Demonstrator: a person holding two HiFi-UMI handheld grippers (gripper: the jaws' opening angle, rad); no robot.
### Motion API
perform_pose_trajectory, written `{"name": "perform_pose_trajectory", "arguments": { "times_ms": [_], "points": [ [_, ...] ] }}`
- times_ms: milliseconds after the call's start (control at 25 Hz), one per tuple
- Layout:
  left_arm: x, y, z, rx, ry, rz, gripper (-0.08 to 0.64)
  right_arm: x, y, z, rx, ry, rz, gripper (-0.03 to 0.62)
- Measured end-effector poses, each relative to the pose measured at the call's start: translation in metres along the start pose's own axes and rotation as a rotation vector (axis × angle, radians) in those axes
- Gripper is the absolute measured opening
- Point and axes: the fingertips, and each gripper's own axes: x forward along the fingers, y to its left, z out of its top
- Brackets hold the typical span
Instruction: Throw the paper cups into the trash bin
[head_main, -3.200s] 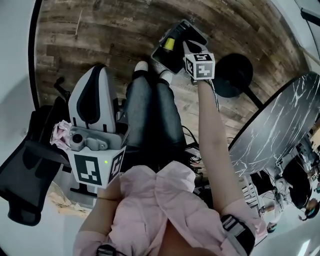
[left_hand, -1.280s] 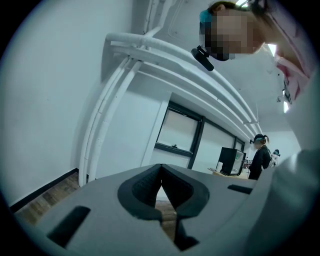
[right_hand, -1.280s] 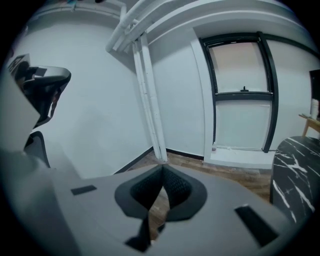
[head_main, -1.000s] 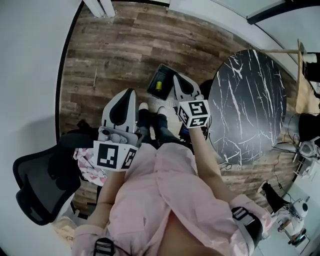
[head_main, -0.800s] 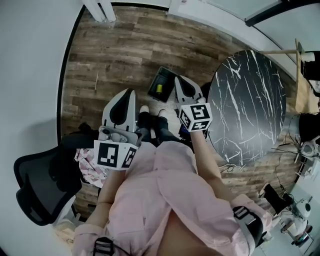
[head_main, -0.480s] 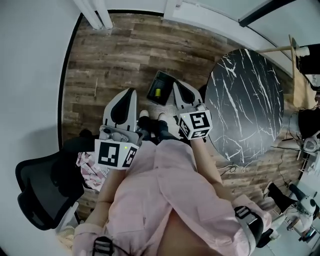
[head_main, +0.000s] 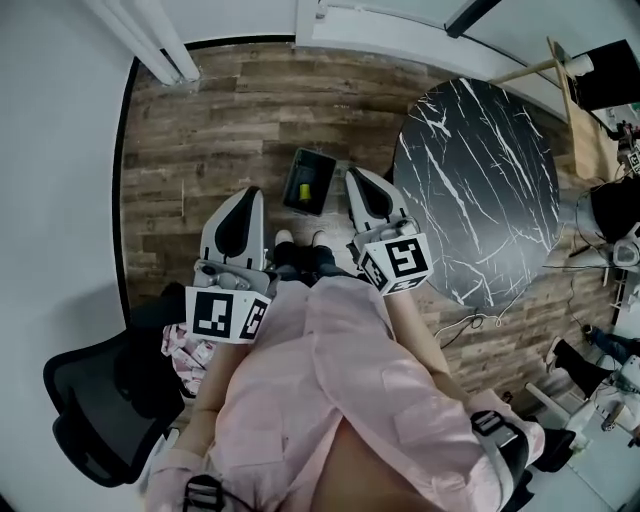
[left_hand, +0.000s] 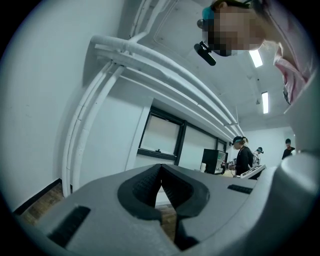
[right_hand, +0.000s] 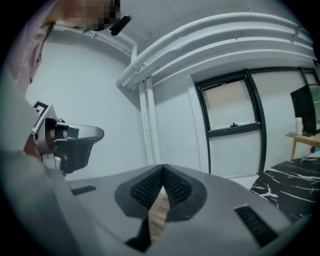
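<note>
A black trash bin (head_main: 308, 182) stands on the wood floor ahead of the person's feet, with something yellow inside it. No paper cup shows outside the bin. My left gripper (head_main: 247, 193) is held level to the left of the bin, its jaws closed tip to tip with nothing between them; in the left gripper view this gripper (left_hand: 161, 169) points at a white wall. My right gripper (head_main: 353, 174) is just right of the bin, shut and empty. In its own view, the right gripper (right_hand: 162, 169) faces a wall and a window.
A round black marble table (head_main: 480, 190) fills the right side. A black office chair (head_main: 100, 420) stands at the lower left, with a crumpled pink and white thing (head_main: 185, 345) beside it. White pipes (left_hand: 150, 70) run along the wall. Several people (left_hand: 243, 157) stand far back.
Earlier the right gripper hung over the bin; it has since lifted and drawn back beside it. Both grippers have risen a little and the head view has tilted up, showing more table.
</note>
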Motion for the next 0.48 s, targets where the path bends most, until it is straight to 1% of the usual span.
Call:
{"name": "perform_pose_trajectory", "arguments": {
  "times_ms": [240, 480],
  "points": [
    [0.005, -0.011, -0.004, 0.011, 0.016, -0.049, 0.014, -0.026, -0.005, 0.011, 0.012, -0.025, -0.038, 0.028],
    [0.006, -0.017, -0.010, 0.007, 0.032, -0.071, 0.014, -0.042, -0.002, 0.004, 0.028, -0.008, -0.051, 0.029]
  ]
}}
